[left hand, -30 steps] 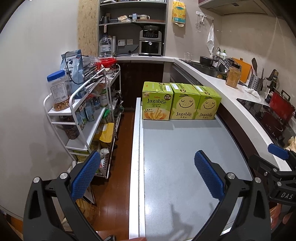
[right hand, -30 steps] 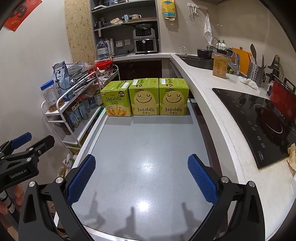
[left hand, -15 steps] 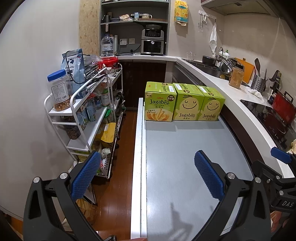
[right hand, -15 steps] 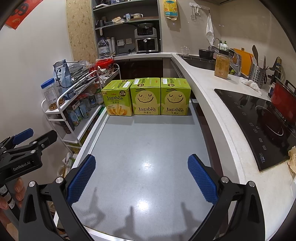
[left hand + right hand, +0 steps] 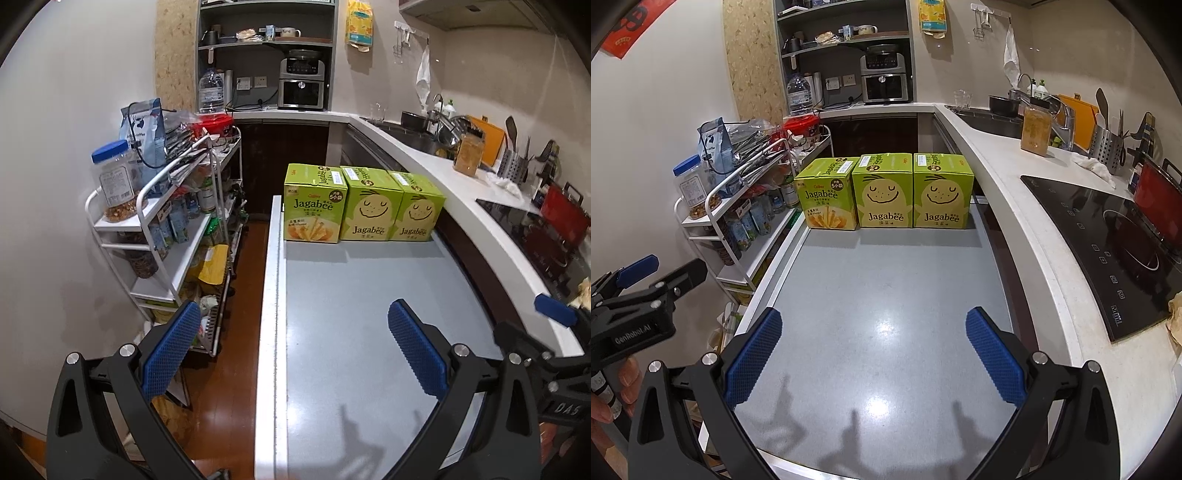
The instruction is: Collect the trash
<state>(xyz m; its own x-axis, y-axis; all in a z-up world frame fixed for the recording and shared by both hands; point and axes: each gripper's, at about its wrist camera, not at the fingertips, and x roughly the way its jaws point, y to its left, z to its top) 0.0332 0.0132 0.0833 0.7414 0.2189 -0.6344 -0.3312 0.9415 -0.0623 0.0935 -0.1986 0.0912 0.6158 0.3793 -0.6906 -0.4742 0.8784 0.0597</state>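
Three green Jagabee boxes (image 5: 362, 206) stand in a row at the far end of the grey table (image 5: 362, 332); they also show in the right wrist view (image 5: 886, 195). My left gripper (image 5: 295, 350) is open and empty over the table's near left edge. My right gripper (image 5: 873, 358) is open and empty over the near middle of the table. A crumpled white paper (image 5: 1095, 168) lies on the counter by the cooktop. A crumpled brown scrap (image 5: 1176, 321) lies at the far right counter edge.
A white wire rack (image 5: 162, 229) full of jars and packets stands left of the table over the wood floor. The white counter (image 5: 1027, 206) curves along the right with a black cooktop (image 5: 1108, 243), red pot (image 5: 1160, 195), jar, utensil holder and sink.
Both views have shifted slightly; the boxes sit a little lower and nearer in frame. Both grippers stay open and empty.
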